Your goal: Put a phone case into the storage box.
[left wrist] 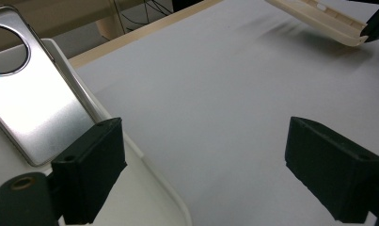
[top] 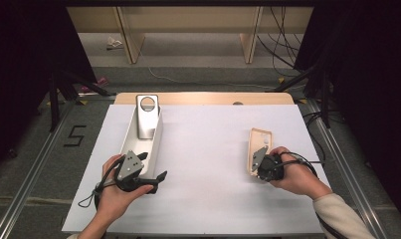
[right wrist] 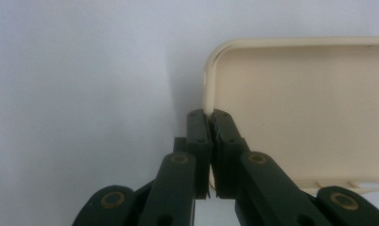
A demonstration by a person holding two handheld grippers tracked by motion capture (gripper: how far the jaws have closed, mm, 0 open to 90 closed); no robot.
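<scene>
White matte sheet over a pale wood bench (top: pixel 208 98), my two claws low at its near edge.

Nearest me, my left claw (top: pixel 150 172) stands spread wide with nothing between its blocky black pads, one pad just over the rounded lip of the long white tray (top: pixel 155 142), the other over bare sheet. My right claw (right wrist: pixel 210 127) is pressed together on the thin curved rim of the cream plastic phone case (right wrist: pixel 309 117), a shallow smooth shell with rounded corners, which it holds tilted up off the sheet at the right side of the bench. Farther off, a brushed silver plate (top: pixel 147 117) with a round hole near its top leans upright in the tray's far end.
</scene>
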